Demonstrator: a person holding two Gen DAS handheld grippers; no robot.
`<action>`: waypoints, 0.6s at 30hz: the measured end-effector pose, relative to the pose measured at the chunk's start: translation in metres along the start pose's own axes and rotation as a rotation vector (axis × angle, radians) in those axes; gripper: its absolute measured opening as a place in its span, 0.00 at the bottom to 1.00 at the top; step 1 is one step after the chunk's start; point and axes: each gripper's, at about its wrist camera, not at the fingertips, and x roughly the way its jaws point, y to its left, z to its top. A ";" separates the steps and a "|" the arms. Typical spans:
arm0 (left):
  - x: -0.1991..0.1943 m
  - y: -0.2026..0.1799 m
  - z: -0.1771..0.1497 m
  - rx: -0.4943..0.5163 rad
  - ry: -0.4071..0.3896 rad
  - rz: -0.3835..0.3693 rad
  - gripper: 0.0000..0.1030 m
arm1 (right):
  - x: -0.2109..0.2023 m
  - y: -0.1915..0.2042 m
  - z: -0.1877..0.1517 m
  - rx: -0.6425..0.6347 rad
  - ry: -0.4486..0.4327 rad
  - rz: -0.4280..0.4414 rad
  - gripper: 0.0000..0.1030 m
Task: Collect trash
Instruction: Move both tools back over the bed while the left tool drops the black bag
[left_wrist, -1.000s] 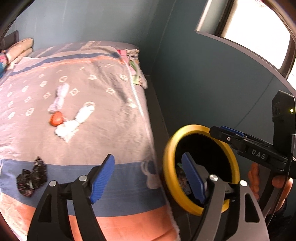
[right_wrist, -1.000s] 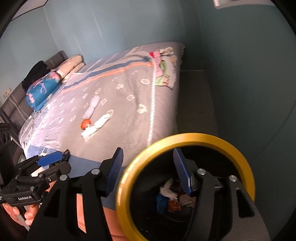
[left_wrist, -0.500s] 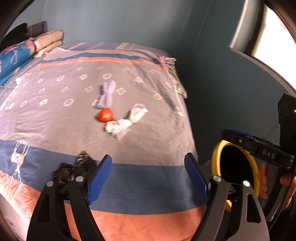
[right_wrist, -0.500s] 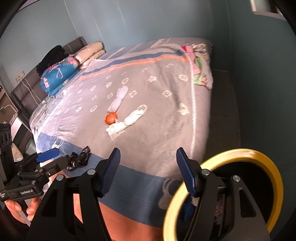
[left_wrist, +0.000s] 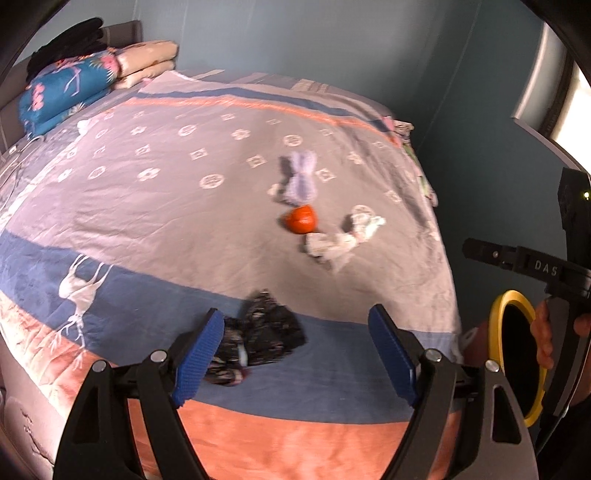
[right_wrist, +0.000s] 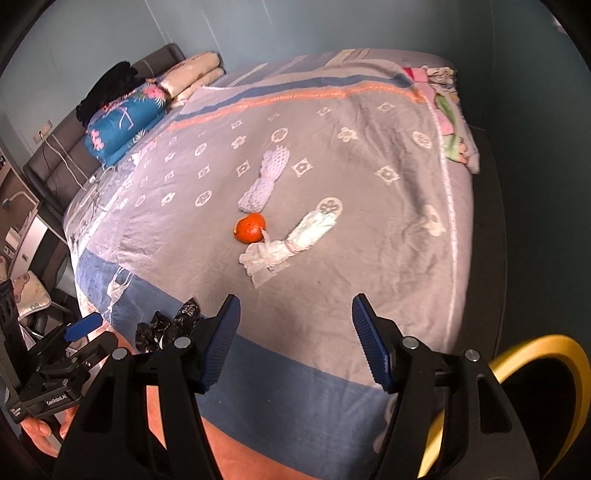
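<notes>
Both grippers, left gripper (left_wrist: 295, 354) and right gripper (right_wrist: 295, 339), gape empty above the bed; next likely: left closes on the crumpled black plastic wrapper (left_wrist: 266, 332)

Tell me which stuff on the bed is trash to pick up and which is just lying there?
Trash job:
black crumpled bag
orange peel
white wrapper
lilac foam net
yellow-rimmed bin

Just lying about:
blue flowered quilt
cream folded bedding
black clothes
</notes>
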 end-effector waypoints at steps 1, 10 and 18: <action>0.002 0.006 0.000 -0.009 0.005 0.004 0.75 | 0.004 0.003 0.002 -0.005 0.004 0.000 0.58; 0.031 0.045 -0.007 -0.052 0.062 0.014 0.75 | 0.064 0.040 0.033 -0.052 0.068 0.013 0.58; 0.060 0.064 -0.014 -0.039 0.123 -0.001 0.75 | 0.125 0.069 0.055 -0.086 0.128 0.019 0.58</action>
